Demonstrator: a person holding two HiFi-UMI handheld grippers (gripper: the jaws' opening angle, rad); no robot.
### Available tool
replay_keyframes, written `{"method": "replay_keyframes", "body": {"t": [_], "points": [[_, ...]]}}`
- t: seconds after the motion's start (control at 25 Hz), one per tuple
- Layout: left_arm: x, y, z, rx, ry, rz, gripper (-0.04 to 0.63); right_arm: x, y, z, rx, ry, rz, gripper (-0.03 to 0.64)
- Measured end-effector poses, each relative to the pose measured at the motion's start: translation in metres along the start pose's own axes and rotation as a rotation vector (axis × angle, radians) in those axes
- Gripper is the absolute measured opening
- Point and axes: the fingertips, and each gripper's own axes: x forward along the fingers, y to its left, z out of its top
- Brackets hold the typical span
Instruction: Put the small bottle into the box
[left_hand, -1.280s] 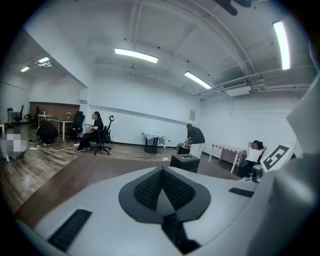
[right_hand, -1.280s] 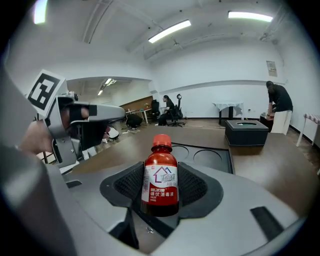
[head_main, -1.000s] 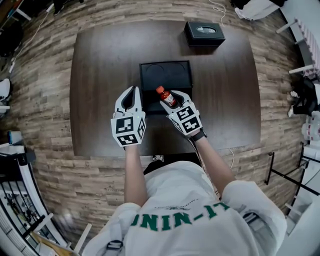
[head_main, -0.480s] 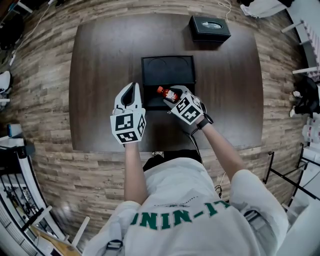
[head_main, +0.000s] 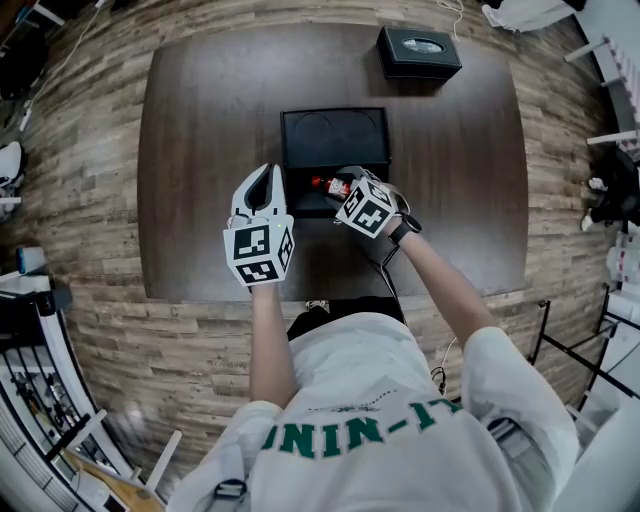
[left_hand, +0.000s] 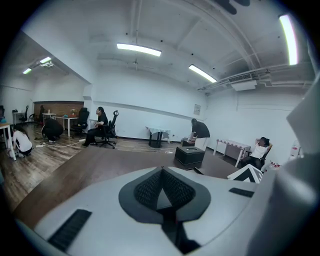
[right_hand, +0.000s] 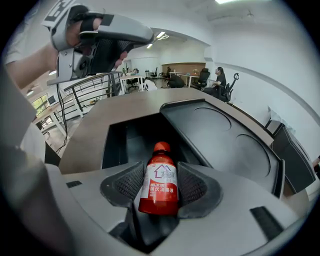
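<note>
Right hand-held gripper: jaws narrow, clamped on a small red-capped bottle with a red label.
Bottle: cap points ahead of the jaws, over the open recess of a black rectangular box.
Left hand-held gripper: jaws together, empty, left of the box over the dark wooden surface.
Change: the right one has turned the bottle leftward and lowered it toward the box; the left one is unmoved.

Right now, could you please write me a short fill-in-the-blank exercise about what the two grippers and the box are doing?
1. The left gripper is shut and empty; the small bottle sits between the jaws of the ____ one.
2. The cap of the small bottle is ____.
3. The box shows ____ round recesses beside its open compartment.

Missing words: right; red; two.
</note>
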Motion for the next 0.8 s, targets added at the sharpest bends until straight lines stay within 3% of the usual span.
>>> {"method": "replay_keyframes", "body": {"t": [0.32, 0.8], "points": [[-0.004, -0.003, -0.004, 0.008, 0.009, -0.005, 0.012, 0.004, 0.001, -0.006, 0.033, 0.028, 0.017, 0.225], [-0.023, -0.010, -0.004, 0.032, 0.017, -0.013, 0.012, -0.029, 0.001, -0.001, 0.154, -0.033, -0.062, 0.238]]}}
